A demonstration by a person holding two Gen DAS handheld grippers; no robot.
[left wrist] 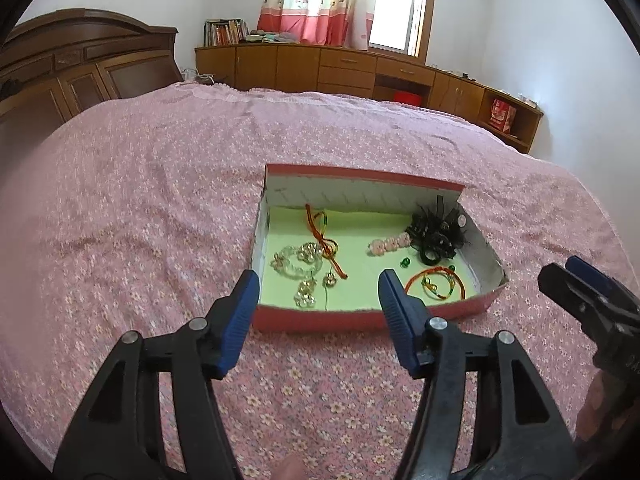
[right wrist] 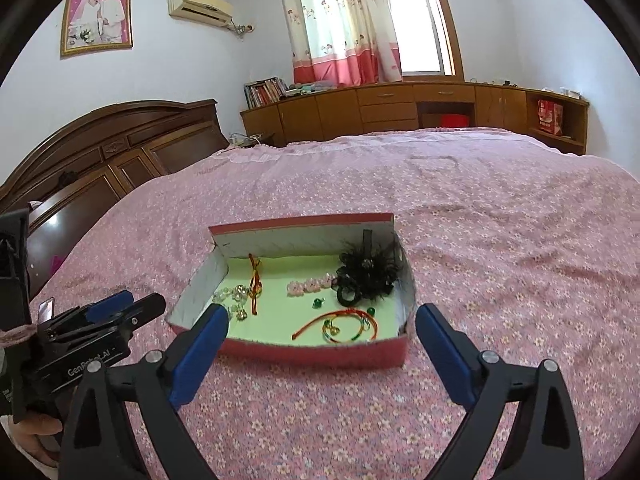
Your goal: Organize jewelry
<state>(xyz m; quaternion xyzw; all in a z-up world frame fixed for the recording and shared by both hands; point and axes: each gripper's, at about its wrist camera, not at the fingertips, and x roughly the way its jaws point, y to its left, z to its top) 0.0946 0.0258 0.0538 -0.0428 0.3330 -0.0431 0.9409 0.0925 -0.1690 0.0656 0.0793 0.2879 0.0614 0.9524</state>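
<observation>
So there's a shallow red cardboard box with a pale green floor (left wrist: pixel 476 305) sitting on a bed covered in a pink floral bedspread (left wrist: pixel 160 200), and all the jewelry is already lying inside it. On the left half of the box you've got a clear crystal bead bracelet with gold bits (left wrist: pixel 298 260), a red and orange braided cord (left wrist: pixel 320 232) draped across it and running up toward the back wall, and a couple of small gold charm pieces (left wrist: pixel 305 296) closer to the front edge. On the right half there's a fluffy black feather hair clip (left wrist: pixel 436 228) tucked in the back corner, a black hair tie (left wrist: pixel 430 257) touching it, a pink beaded strip (left wrist: pixel 390 245) just left of that, a tiny green bead (left wrist: pixel 405 263), and an orange-red cord bracelet with gold and green bits (left wrist: pixel 434 282) near the front. The left gripper (left wrist: pixel 319 294), black frame with blue finger pads, is hovering just in front of the box's near wall with its fingers spread wide and nothing between them. The right gripper (right wrist: pixel 322 326) is doing the same thing off to the right, also wide open and empty, fingers framing the front right part of the box. Behind the bed there's a dark wooden headboard (right wrist: pixel 112 148), a long wooden cabinet (right wrist: pixel 400 108) and pink and white curtains (right wrist: pixel 340 24) at the window.
</observation>
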